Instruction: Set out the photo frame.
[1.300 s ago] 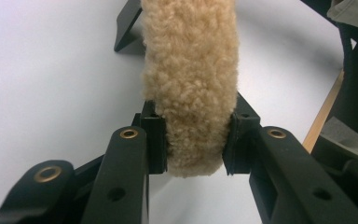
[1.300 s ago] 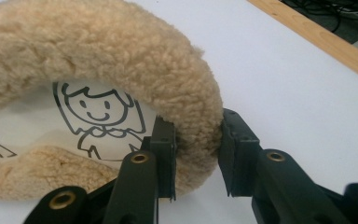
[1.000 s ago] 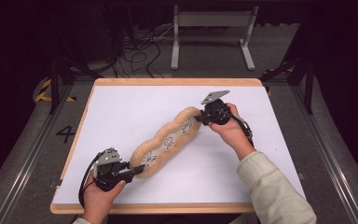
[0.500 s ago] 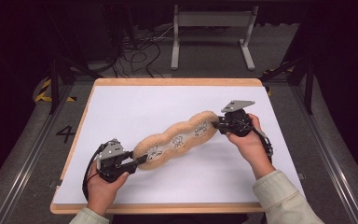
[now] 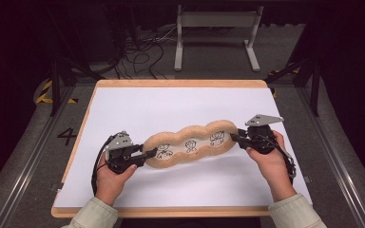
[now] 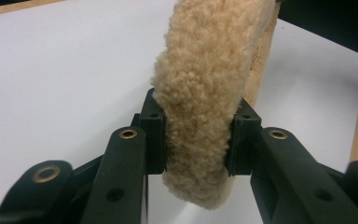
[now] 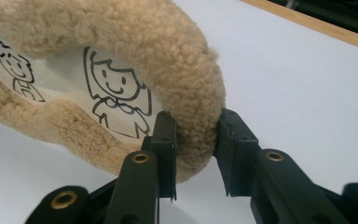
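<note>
A long tan fleece cushion (image 5: 190, 145) with a wavy fluffy border and a white middle bearing three drawn cartoon figures stretches across the white board between both hands. My left gripper (image 5: 148, 154) is shut on the cushion's left end; its pads squeeze the fleece edge (image 6: 198, 121). My right gripper (image 5: 235, 137) is shut on the right end, pads pinching the fluffy rim (image 7: 193, 135) beside a drawn smiling figure (image 7: 116, 93). The cushion seems held slightly above the board, nearly level, with its right end a little farther from me.
The white sheet (image 5: 180, 109) covers a wood-edged board (image 5: 180, 83) on a dark table. A white metal stand (image 5: 216, 33) and tangled cables (image 5: 133, 52) lie beyond the far edge. A painted number marks the floor (image 5: 67, 136) at left.
The right hand has swung the cushion's right end toward the right and nearer to me, so the cushion now lies almost level across the board. The left hand moved slightly right and away from me.
</note>
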